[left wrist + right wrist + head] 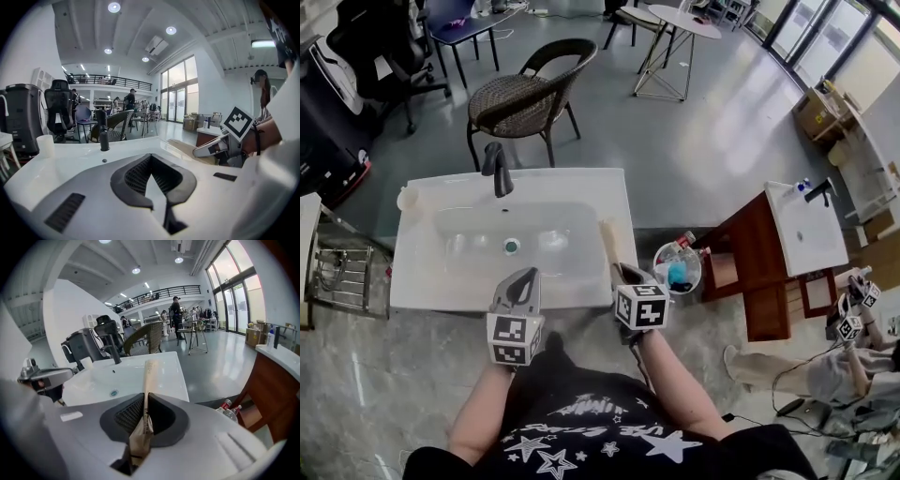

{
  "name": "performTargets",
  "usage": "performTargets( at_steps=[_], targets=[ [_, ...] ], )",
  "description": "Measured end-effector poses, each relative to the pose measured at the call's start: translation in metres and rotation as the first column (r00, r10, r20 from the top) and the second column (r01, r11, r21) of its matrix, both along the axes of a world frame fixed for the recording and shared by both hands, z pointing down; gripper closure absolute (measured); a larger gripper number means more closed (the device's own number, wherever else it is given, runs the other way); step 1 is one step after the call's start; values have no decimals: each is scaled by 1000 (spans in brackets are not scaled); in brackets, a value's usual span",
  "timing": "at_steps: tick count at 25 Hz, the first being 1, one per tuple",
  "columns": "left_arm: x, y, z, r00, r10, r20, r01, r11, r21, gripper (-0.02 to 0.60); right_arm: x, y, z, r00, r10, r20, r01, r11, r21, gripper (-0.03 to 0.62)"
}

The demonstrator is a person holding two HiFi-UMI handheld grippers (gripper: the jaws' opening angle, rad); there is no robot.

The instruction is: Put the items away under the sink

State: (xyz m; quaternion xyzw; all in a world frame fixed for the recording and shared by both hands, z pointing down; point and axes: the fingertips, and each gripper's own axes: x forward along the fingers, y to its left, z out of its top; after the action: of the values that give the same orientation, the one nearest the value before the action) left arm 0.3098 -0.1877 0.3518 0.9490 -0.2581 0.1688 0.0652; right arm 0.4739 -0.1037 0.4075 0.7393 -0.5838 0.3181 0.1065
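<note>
Here, the left gripper (526, 275) hovers over the front rim of the white sink (431, 281), its jaws closed tip to tip with nothing between them; the black faucet (497, 169) stands beyond it at the back edge. To its right, the right gripper (144, 401) is clamped tight on the near end of a long, paper-wrapped stick (149, 373), which reaches away along the sink's right-hand ledge. Further right, on the floor just beside the sink, a white bucket (660, 269) holds bottles.
</note>
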Motion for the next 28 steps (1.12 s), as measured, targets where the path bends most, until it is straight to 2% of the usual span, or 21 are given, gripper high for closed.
performTargets(
  at_steps=[2,7,10,18,21,24,28],
  targets=[
    [-11,18,-2,999,-36,1,36,999,4,572,-13,11,-14,999,-46,17,45,997,56,563],
    [-40,74,-4,993,-116,3,116,993,14,572,-44,58,-43,990,-143,-11,143,977,156,563],
    [-56,115,-3,989,-148,5,148,989,19,572,-63,95,-48,982,-189,-12,188,965,185,563],
    [-113,213,7,964,-264,11,264,964,10,572,-120,175,-15,943,-332,15,327,934,147,563],
    [-142,232,12,945,-327,20,327,945,4,572,-146,186,0,922,-386,23,380,915,138,563],
    [-173,244,15,922,-385,42,386,923,-4,572,-176,194,17,887,-460,28,455,884,106,563],
    [-210,247,13,892,-450,52,451,893,-4,572,-209,193,34,849,-527,39,524,849,64,563]
  ],
)
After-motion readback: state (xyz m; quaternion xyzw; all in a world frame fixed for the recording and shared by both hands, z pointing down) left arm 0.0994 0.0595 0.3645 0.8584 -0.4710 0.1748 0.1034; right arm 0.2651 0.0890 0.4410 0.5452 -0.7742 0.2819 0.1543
